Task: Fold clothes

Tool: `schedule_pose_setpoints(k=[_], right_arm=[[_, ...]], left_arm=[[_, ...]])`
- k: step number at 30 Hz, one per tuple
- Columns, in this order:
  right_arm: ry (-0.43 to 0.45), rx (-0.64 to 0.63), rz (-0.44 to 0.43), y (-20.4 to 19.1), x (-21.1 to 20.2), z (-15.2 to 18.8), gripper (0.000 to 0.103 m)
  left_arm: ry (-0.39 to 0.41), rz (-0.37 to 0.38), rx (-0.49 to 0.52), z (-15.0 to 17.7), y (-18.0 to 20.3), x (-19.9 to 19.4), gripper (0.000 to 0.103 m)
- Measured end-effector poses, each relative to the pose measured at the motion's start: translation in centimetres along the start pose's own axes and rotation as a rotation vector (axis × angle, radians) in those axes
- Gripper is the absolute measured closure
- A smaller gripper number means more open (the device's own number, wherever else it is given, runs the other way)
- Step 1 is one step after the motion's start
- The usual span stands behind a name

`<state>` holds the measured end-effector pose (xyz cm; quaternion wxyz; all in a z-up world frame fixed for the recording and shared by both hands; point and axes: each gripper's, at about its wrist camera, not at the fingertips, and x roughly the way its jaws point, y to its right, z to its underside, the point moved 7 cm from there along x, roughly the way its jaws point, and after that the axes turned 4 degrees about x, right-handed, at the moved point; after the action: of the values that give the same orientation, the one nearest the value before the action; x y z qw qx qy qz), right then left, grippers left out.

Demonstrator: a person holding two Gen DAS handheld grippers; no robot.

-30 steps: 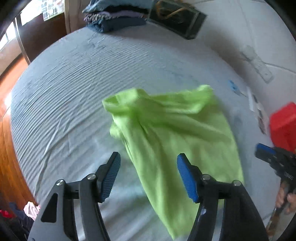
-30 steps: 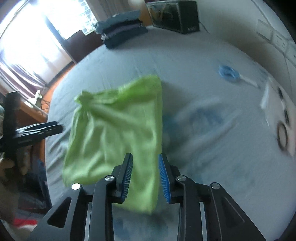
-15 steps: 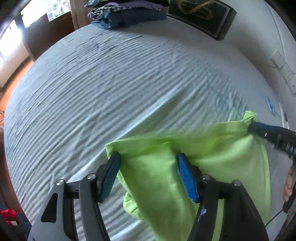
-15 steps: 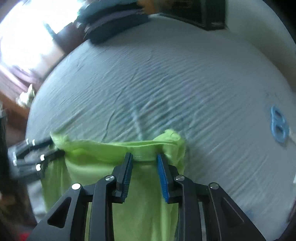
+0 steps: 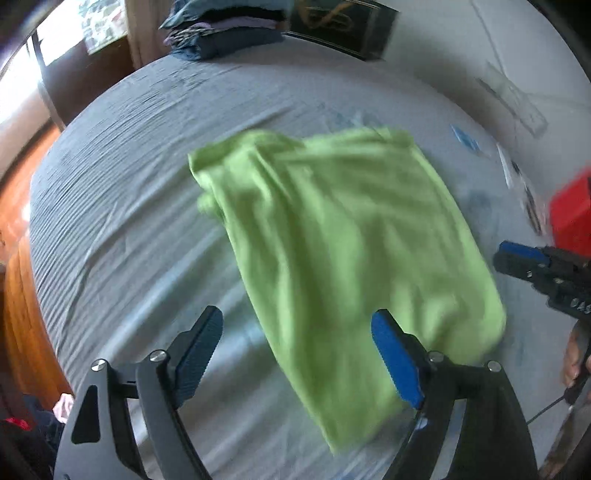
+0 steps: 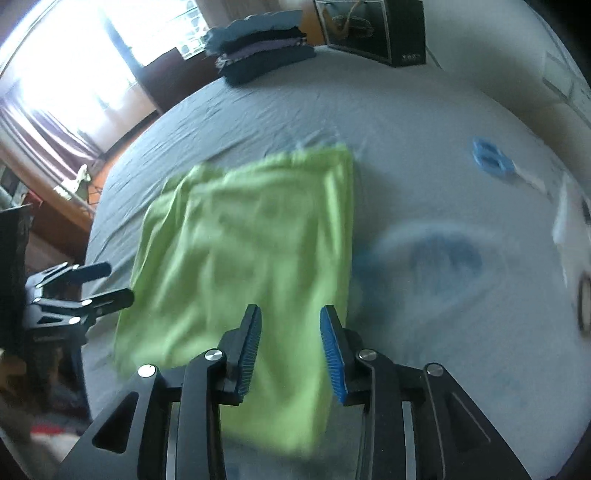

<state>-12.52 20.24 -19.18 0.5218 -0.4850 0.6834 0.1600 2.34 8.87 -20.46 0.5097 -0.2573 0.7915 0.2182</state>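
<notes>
A lime-green garment (image 5: pixel 343 236) lies folded over on the grey bed sheet (image 5: pixel 129 184); it also shows in the right wrist view (image 6: pixel 243 251). My left gripper (image 5: pixel 295 350) is open and empty, held above the garment's near left edge. My right gripper (image 6: pixel 290 336) is open and empty above the garment's near right edge. The right gripper shows at the right edge of the left wrist view (image 5: pixel 535 266). The left gripper shows at the left of the right wrist view (image 6: pixel 81 291). Both views are motion-blurred.
A stack of folded dark clothes (image 6: pixel 258 51) sits at the far end of the bed beside a black box (image 6: pixel 373 29). Blue scissors (image 6: pixel 491 158) and small items lie at the right. A red object (image 5: pixel 572 218) is at the right edge. Wooden floor lies left.
Half a second ago both grippers were at the garment's top edge far up the bed. Now both have pulled back toward me, open, and the garment lies flat.
</notes>
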Motion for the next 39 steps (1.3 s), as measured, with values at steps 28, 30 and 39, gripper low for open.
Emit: schedule_pose_setpoints(k=[28, 30, 39], right_arm=[[0.023, -0.219, 0.109, -1.2, 1.8, 8.2, 0.073], [0.029, -0.208, 0.065, -1.9, 1.1, 7.5, 0.083], [0.205, -0.158, 0.019, -3.5, -2.8, -5.3, 0.084]], left_arm=[[-0.051, -0.026, 0.127, 5.8, 4.4, 0.5, 0.085], [-0.019, -0.013, 0.139, 4.7, 4.1, -1.2, 0.086], [-0.002, 0.039, 0.085, -6.7, -0.6, 1.2, 0.086]])
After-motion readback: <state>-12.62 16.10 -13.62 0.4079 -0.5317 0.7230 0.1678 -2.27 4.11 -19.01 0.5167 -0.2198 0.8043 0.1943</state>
